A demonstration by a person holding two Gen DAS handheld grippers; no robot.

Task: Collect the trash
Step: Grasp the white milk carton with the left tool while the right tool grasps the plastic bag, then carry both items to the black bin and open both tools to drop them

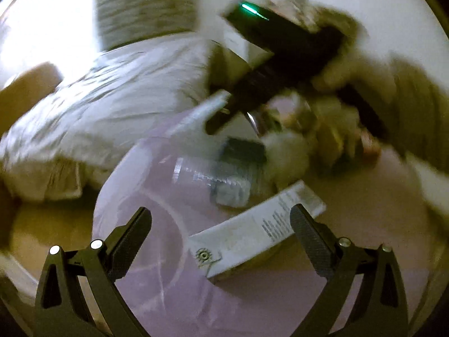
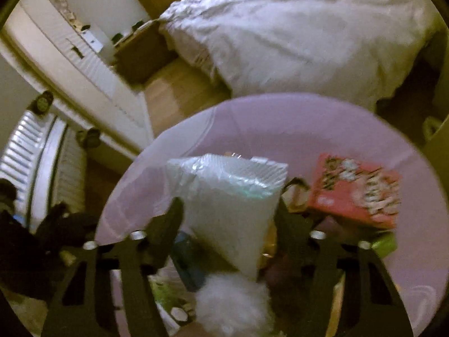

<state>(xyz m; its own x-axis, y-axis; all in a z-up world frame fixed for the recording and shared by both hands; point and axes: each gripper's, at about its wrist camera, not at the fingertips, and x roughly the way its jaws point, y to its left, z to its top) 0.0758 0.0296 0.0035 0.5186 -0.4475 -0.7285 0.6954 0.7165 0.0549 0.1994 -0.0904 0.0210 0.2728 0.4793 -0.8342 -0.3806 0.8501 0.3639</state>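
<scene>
Plastic packet [image 2: 224, 205] between right hand-held gripper [image 2: 228, 210] fingers; over purple bin [image 2: 280, 123]

Both views dim w/ a yellow-green cast; brightest spot is blown-out glare at the window [image 1: 42, 28] in the left wrist view, w/ daylight falling across the bed [image 1: 112, 98]. Heavy motion blur there, esp. on the right tongs [image 1: 213, 123] and the trash around them; the right wrist view is softer-blurred, the red packet [image 2: 356, 191] smeared. Fisheye bends the edges, and the corners go black.
</scene>
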